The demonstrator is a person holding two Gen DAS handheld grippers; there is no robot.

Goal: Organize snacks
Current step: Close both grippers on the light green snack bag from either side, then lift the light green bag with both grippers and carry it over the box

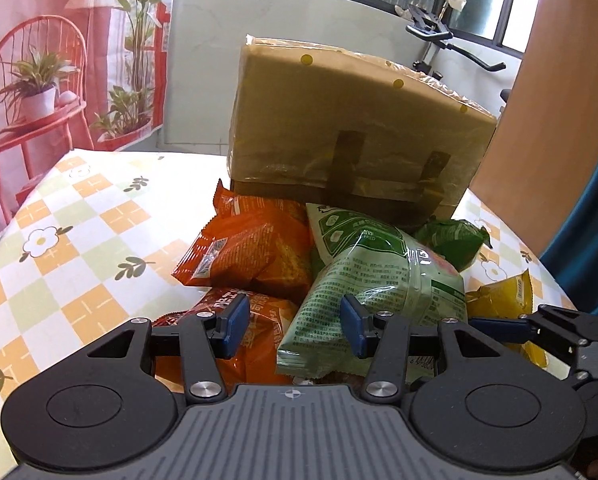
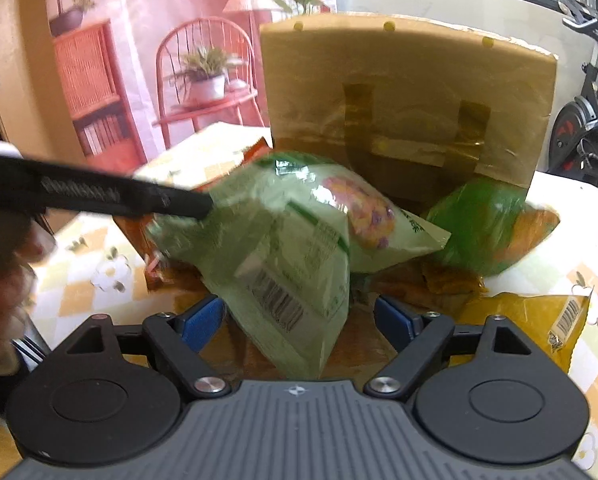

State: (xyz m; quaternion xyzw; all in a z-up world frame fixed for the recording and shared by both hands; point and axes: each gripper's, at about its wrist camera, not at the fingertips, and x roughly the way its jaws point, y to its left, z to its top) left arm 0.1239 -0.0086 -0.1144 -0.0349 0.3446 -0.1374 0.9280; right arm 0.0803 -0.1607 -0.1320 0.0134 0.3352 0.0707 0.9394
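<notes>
A pile of snack bags lies on the checked tablecloth [image 1: 71, 236] in front of a tall tape-covered cardboard box [image 1: 351, 120]. My left gripper [image 1: 295, 326] is open above a light green bag [image 1: 363, 292] and an orange bag [image 1: 255, 332]. Another orange bag [image 1: 247, 248] lies behind. My right gripper [image 2: 299, 320] is open with its jaws on either side of the light green bag's [image 2: 287, 248] near end. A dark green bag [image 2: 479, 232] and a yellow bag [image 2: 531, 320] lie to the right. The left gripper's finger [image 2: 99, 196] crosses the right wrist view at left.
The box [image 2: 411, 104] stands upright behind the pile. The tablecloth [image 2: 591, 264] shows at right. An exercise bike [image 1: 439, 32] stands by the window beyond the table. A printed backdrop [image 1: 59, 60] hangs at left.
</notes>
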